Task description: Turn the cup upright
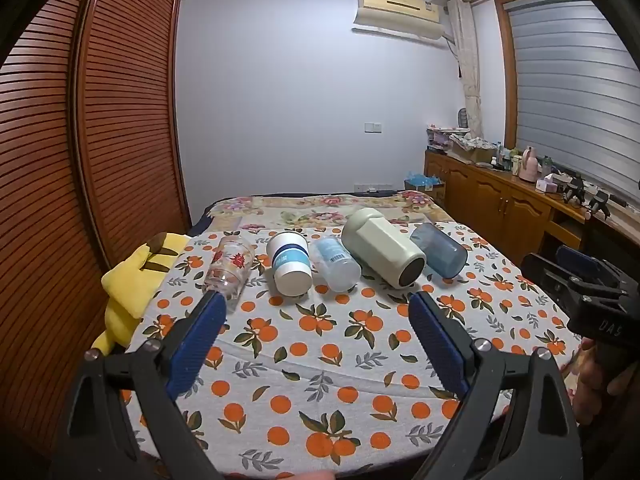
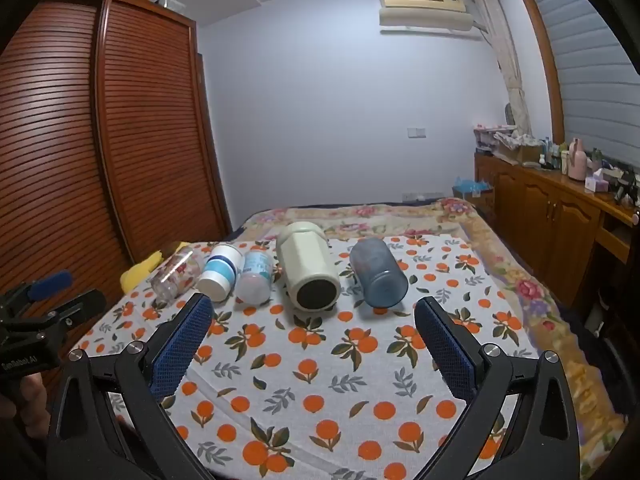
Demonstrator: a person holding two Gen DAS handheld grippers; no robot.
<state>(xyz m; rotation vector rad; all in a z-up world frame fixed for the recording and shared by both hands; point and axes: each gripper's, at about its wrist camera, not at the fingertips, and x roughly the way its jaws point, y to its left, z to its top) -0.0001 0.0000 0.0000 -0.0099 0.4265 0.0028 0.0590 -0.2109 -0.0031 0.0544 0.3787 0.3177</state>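
Observation:
Several cups lie on their sides in a row on the orange-print cloth (image 1: 320, 360): a clear glass with red flowers (image 1: 229, 266), a white cup with a blue band (image 1: 289, 263), a clear plastic cup (image 1: 335, 264), a large cream cup (image 1: 384, 252) and a blue translucent cup (image 1: 439, 250). The right wrist view shows the same row: glass (image 2: 176, 271), white cup (image 2: 221, 272), clear cup (image 2: 255, 277), cream cup (image 2: 309, 270), blue cup (image 2: 378, 272). My left gripper (image 1: 316, 308) is open and empty, short of the row. My right gripper (image 2: 314, 312) is open and empty, near the cream cup.
A yellow plush toy (image 1: 134, 280) lies at the cloth's left edge. A wooden louvred wardrobe (image 1: 100, 140) stands on the left. A wooden sideboard (image 1: 500, 196) with clutter runs along the right wall. A floral blanket (image 1: 320, 208) covers the bed behind the cups.

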